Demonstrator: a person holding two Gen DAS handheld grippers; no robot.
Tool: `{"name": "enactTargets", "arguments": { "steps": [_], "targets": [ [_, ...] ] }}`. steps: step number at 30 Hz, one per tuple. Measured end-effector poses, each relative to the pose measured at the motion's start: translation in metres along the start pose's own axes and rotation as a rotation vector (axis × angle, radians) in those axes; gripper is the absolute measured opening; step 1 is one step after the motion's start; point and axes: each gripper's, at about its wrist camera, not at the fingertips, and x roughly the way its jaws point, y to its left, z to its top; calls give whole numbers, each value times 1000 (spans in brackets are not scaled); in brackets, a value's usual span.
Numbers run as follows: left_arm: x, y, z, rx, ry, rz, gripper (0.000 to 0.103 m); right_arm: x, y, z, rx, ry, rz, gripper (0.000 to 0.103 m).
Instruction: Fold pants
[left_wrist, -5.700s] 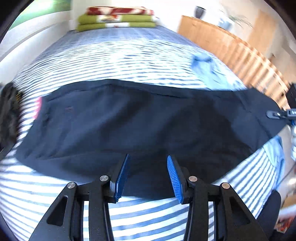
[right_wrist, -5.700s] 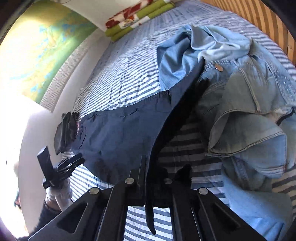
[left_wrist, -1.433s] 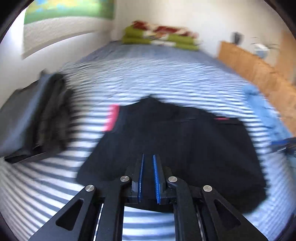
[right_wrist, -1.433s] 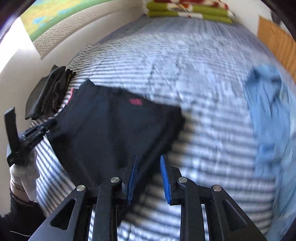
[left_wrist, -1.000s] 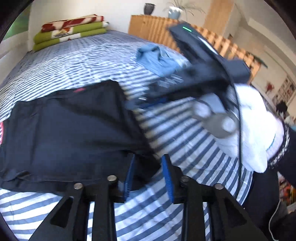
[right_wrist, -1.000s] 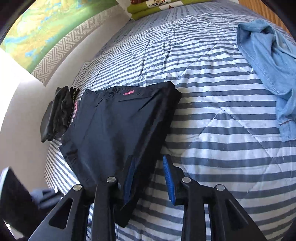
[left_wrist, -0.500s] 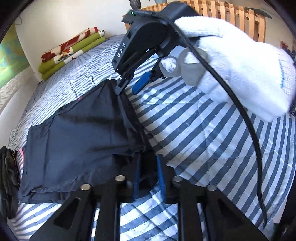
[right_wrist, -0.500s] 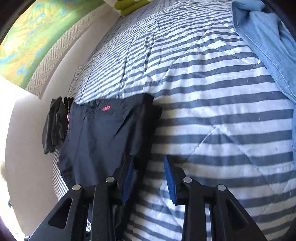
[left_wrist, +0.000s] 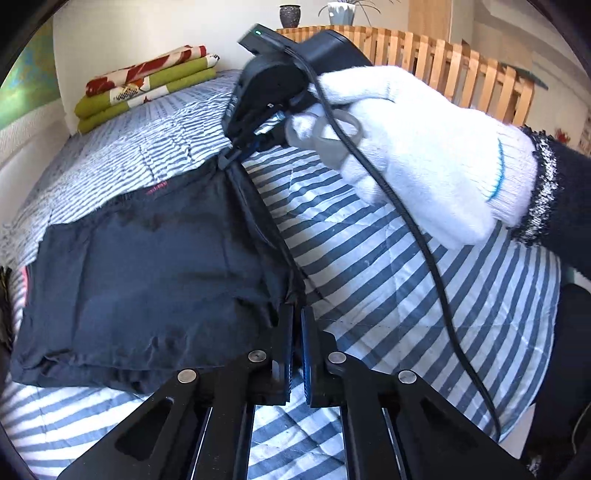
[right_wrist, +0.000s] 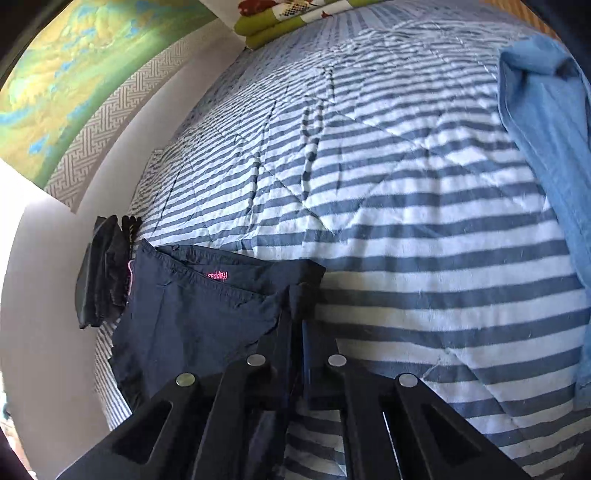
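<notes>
The only lettering that shows is a small pink logo on the navy pants (right_wrist: 192, 317), near their far edge on the bed, which appears mirrored or upside down and seems to read "Kappa", while in the left wrist view it is only a pink smudge.

Folded dark navy fabric pants (left_wrist: 147, 266) lie on the blue-and-white striped quilted bedspread (left_wrist: 388, 295). The left black two-finger gripper (left_wrist: 296, 325), its jaws just closed, pinches the pants' near right corner. The right black gripper (left_wrist: 231, 158), in a white knitted glove (left_wrist: 417, 147), clamps the far right corner. Folded green and red patterned blankets (left_wrist: 144, 86) sit at the bed's far edge.
</notes>
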Motion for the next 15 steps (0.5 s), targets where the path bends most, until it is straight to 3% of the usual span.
{"name": "enactTargets", "arguments": {
  "steps": [3,6,9,12,15],
  "targets": [
    [2,0,-4,-18,11,-17,2,10,5,8,-6,9,-23,3],
    [3,-11,-9,30,20,-11,2,16,-1,9,27,15,-13,3],
    [4,-9,-10,16,28,-36,2,16,-7,10,54,21,10,5],
    [-7,1,-8,-23,27,-109,6,-2,-19,2,80,7,40,18],
    [-24,15,-4,-53,-4,-126,8,-33,-32,-27,60,-5,35,18]
  ]
}}
